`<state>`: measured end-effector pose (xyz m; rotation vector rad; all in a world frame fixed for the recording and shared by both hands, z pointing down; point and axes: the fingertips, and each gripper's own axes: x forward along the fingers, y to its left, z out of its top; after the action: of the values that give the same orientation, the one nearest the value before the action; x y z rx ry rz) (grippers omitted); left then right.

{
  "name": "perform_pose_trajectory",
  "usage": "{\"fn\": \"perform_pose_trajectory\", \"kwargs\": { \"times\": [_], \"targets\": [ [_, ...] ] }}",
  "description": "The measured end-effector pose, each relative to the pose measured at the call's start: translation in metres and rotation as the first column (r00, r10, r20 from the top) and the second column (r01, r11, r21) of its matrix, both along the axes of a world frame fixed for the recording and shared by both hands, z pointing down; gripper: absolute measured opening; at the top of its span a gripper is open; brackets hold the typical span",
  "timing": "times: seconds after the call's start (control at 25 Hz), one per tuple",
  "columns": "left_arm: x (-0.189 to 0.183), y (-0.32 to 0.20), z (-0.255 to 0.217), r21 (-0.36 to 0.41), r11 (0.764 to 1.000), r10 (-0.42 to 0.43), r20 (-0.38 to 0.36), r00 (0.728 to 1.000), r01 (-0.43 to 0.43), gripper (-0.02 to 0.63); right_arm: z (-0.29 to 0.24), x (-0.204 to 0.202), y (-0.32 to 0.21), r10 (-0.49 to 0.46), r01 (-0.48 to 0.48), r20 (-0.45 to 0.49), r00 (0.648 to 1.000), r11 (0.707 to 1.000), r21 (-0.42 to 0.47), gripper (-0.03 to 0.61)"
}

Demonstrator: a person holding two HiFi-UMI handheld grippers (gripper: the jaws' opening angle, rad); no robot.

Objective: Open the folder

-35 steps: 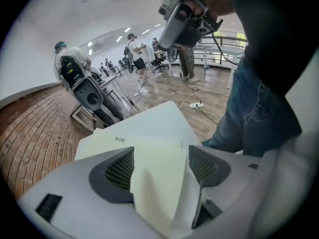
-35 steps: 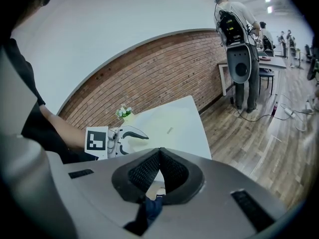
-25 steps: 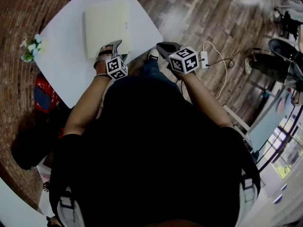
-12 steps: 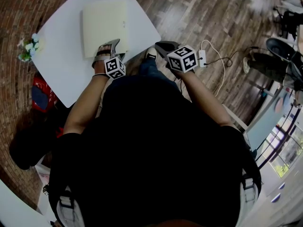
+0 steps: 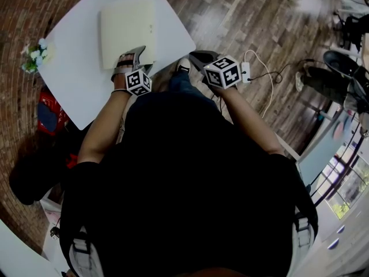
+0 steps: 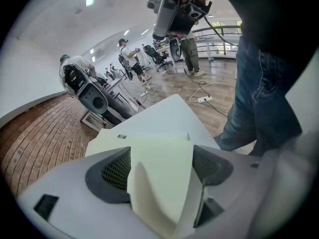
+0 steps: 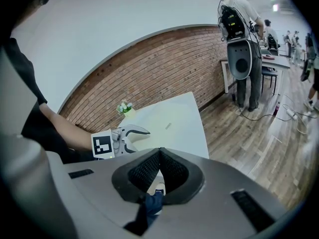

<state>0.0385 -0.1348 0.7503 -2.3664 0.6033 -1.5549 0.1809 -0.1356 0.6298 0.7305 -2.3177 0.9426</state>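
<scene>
— Closing the left gripper (image 5: 131,57) now? Its jaws stand apart, with the near edge of the cream folder (image 5: 128,30) between them.

— Yes, but pinch only the top cover (image 6: 160,159), then lift slowly. The right gripper (image 5: 197,56) has its jaws together, empty, well clear.

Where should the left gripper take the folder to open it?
Take the top cover at the folder's near edge, which sits between the left gripper's open jaws and seems to curl up. Come in low from the person's side; the rest lies flat on the table.
</scene>
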Motion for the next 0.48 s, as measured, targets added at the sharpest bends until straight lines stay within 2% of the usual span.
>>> {"fn": "perform_pose_trajectory", "kwargs": {
  "times": [0.48],
  "targets": [
    [0.0025, 0.007, -0.0078, -0.01, 1.0, -0.012, -0.055, 0.998, 0.012, 0.303, -0.0011, -0.0077, 0.0011, -0.018, 0.018, 0.005, 1.0, 1.0, 0.007, 0.023]
  ]
}}
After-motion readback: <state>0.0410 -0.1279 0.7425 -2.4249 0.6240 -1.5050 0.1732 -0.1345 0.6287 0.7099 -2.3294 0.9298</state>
